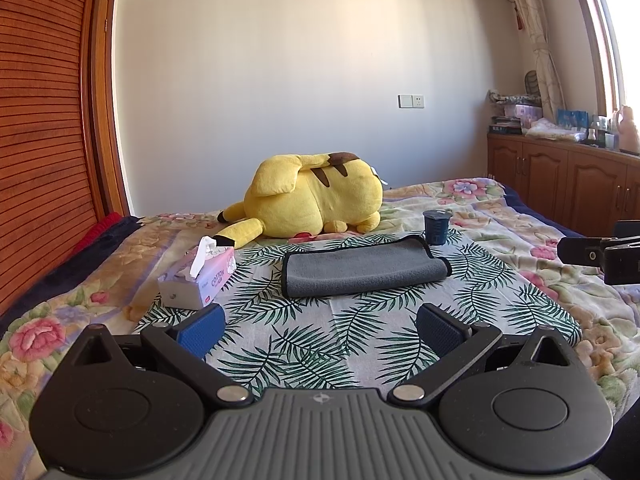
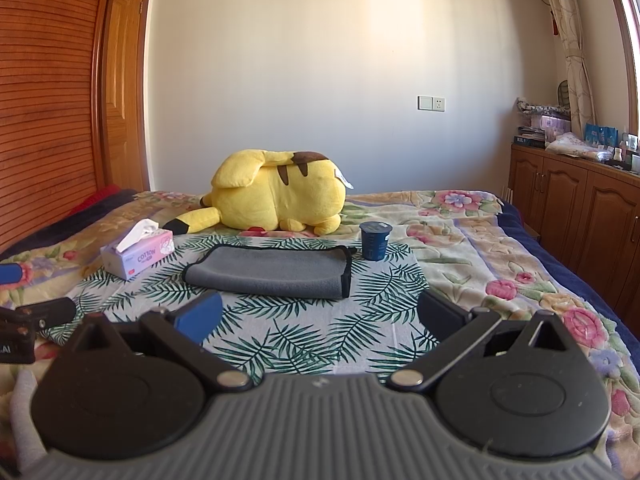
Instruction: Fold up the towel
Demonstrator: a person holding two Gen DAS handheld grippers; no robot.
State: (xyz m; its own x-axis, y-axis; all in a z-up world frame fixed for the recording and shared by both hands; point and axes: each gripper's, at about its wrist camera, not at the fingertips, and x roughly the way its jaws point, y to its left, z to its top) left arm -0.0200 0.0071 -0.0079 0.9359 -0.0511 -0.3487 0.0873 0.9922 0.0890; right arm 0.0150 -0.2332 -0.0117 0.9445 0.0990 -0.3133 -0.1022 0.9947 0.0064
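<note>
1. Towel (image 1: 362, 270), grey and already folded over, lies on the leaf-print cloth (image 1: 312, 344), between tissue box (image 1: 199, 276) and dark cup (image 1: 437, 227).
2. Left gripper (image 1: 318, 330) and right gripper (image 2: 320, 316) hover with fingers spread apart, holding nothing.
3. Plush toy's (image 2: 276, 192) face is hidden.

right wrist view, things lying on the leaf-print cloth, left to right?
tissue box → grey towel → dark blue cup. The yellow plush toy lies behind them, spanning much of the towel's width, so it has no clear place in the order.
</note>
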